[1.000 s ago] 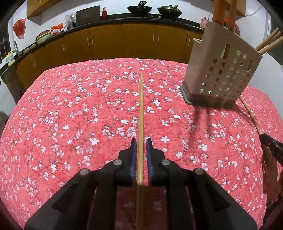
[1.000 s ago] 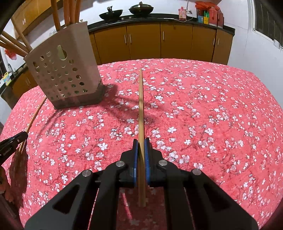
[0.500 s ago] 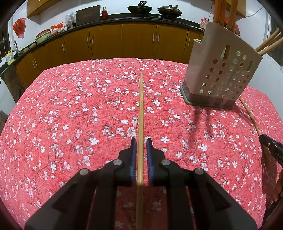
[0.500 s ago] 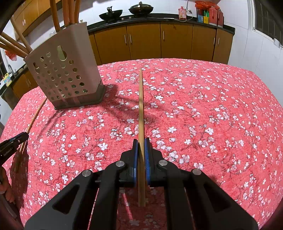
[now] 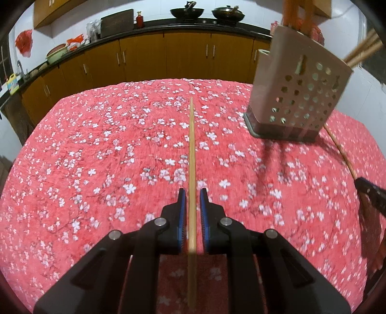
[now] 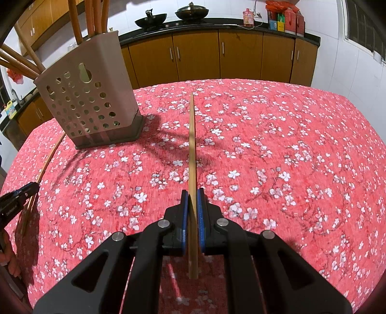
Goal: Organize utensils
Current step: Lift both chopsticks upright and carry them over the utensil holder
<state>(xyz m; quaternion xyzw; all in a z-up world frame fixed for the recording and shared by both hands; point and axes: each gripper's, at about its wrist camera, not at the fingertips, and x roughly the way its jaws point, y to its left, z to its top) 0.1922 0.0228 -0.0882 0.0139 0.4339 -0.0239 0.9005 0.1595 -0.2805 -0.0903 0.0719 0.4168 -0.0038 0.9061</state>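
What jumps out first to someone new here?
Each claw, left and right, grips its own wooden chopstick pointing out over the red floral tablecloth. A perforated utensil holder with wooden utensils stands between them.

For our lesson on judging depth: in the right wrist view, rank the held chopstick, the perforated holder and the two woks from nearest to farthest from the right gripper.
1. Chopstick: clamped in the right gripper, pointing ahead.
2. Holder: ahead to the left, on the tablecloth.
3. Woks: on the far counter, behind the table.
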